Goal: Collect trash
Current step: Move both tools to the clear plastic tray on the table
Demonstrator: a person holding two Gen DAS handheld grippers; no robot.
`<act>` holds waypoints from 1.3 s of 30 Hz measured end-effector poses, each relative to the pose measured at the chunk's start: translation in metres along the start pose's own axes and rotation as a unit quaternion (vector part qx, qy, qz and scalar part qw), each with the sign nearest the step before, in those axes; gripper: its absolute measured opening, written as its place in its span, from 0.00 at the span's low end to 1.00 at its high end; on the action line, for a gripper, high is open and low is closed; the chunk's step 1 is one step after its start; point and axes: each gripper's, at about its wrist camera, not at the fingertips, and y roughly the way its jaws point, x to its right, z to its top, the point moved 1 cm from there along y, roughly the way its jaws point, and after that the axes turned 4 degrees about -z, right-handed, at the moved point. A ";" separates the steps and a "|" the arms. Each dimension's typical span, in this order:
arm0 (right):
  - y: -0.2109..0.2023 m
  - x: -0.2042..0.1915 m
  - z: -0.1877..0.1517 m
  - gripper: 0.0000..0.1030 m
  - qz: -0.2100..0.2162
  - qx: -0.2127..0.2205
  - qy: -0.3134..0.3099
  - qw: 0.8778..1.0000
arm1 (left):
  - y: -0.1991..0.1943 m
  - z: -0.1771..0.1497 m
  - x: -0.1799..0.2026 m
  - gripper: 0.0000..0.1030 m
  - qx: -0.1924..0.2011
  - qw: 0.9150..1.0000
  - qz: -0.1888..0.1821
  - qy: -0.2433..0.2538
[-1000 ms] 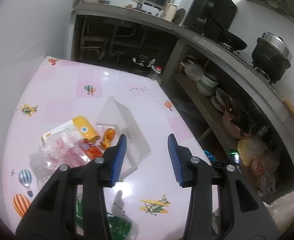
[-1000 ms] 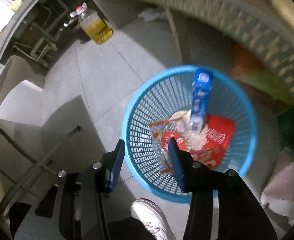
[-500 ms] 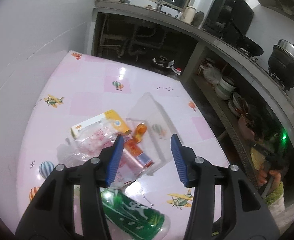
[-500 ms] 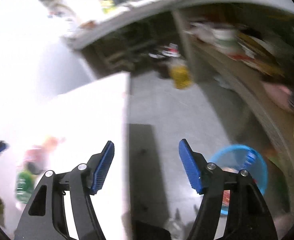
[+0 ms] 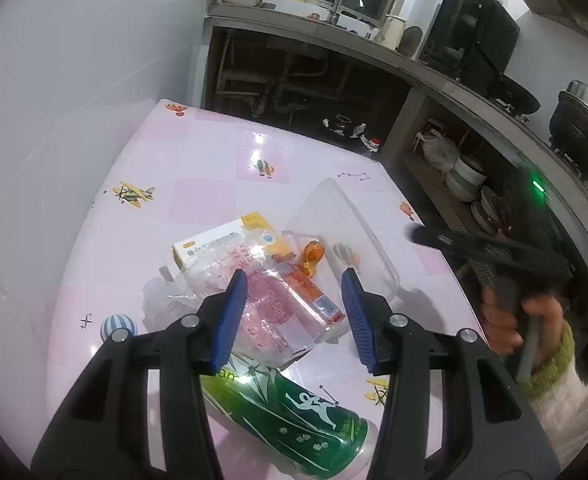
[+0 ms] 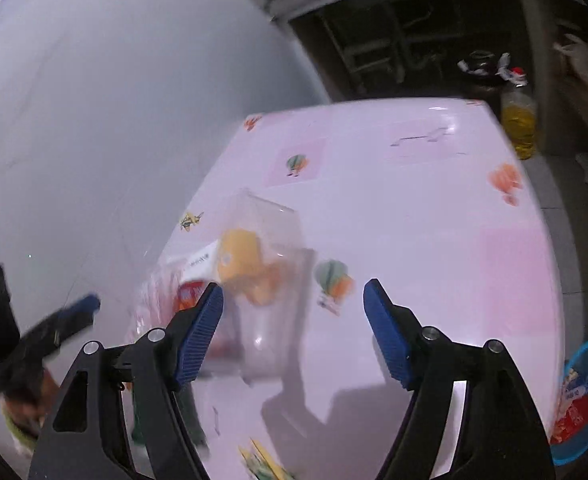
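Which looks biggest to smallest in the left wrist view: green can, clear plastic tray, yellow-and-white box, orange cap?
1. green can, though it lies nearest the camera, so its lead is unsure
2. clear plastic tray
3. yellow-and-white box
4. orange cap, clearly smallest

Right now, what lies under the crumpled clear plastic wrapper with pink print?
Under the clear plastic wrapper show part of the yellow-and-white carton and the red tube; its near edge overlaps the green can. Anything beneath those is hidden.
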 end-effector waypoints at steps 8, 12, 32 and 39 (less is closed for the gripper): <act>0.047 -0.038 0.015 0.69 -0.058 -0.045 -0.061 0.995 | 0.003 -0.004 0.008 0.45 -0.003 0.999 -0.033 0.017; 0.043 -0.024 0.007 0.60 -0.057 -0.052 -0.038 0.996 | 0.005 -0.004 0.012 0.44 -0.003 0.998 -0.063 0.018; -0.048 0.074 -0.086 0.19 -0.128 -0.045 0.058 0.989 | 0.032 -0.025 0.086 0.31 -0.053 0.983 -0.156 0.078; -0.079 0.046 -0.081 0.29 -0.112 -0.006 -0.001 0.994 | 0.042 -0.031 0.100 0.28 -0.071 0.982 -0.149 0.090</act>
